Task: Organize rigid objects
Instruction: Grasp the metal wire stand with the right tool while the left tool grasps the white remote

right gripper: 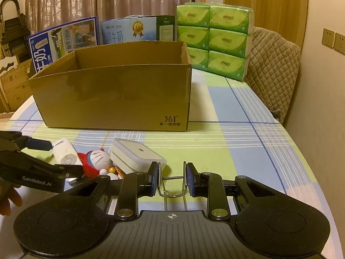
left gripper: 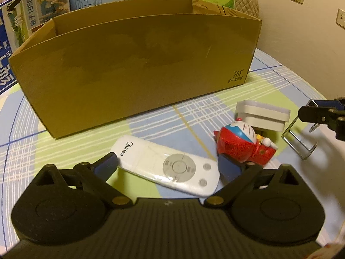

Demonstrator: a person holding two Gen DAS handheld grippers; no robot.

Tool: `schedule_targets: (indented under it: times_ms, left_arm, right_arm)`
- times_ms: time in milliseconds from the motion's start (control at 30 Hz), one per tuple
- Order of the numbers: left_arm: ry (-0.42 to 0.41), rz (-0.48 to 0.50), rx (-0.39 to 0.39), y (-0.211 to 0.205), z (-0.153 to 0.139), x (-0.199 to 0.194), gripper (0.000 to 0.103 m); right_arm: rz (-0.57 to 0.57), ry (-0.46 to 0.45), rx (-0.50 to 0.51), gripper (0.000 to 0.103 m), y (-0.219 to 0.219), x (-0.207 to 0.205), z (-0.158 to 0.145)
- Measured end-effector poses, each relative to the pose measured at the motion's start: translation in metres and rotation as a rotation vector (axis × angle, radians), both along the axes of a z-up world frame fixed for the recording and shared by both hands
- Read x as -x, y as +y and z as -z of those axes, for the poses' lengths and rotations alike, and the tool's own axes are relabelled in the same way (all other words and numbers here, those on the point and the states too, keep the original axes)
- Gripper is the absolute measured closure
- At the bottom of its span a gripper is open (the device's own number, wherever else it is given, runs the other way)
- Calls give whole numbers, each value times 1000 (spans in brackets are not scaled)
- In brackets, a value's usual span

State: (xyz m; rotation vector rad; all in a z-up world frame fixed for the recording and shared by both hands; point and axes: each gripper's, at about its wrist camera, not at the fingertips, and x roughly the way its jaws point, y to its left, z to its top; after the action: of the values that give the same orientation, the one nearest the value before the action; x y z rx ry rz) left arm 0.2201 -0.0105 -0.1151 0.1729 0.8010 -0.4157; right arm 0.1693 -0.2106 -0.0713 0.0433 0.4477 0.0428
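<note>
Jaws of right gripper (right gripper: 171, 179) clamp wire bracket (right gripper: 172, 183).

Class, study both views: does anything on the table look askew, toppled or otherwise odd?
Yes. The red cat figurine lies tipped on its side rather than standing, right beside the white lidded box. The white remote lies diagonally between the open left tongs.

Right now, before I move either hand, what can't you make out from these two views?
- Floor of the cardboard box: hidden by its front wall in both wrist views, so its contents are unknown.
- Lower end of the remote: covered by the left gripper body in the left view.
- Base of the Doraemon figure: behind the left gripper and right gripper in the right view.
- Wire rack: its near part runs under the right gripper.
</note>
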Motion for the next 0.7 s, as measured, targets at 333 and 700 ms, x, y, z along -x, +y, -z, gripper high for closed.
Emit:
schedule_targets:
  times_ms: [333, 700]
  left_arm:
    - [56, -151, -41, -1, 4, -14, 5]
    - [41, -83, -54, 3, -5, -6, 27]
  right_arm:
    - [-7, 2, 0, 79, 0, -1, -1]
    - [-7, 2, -27, 79, -3, 1, -1]
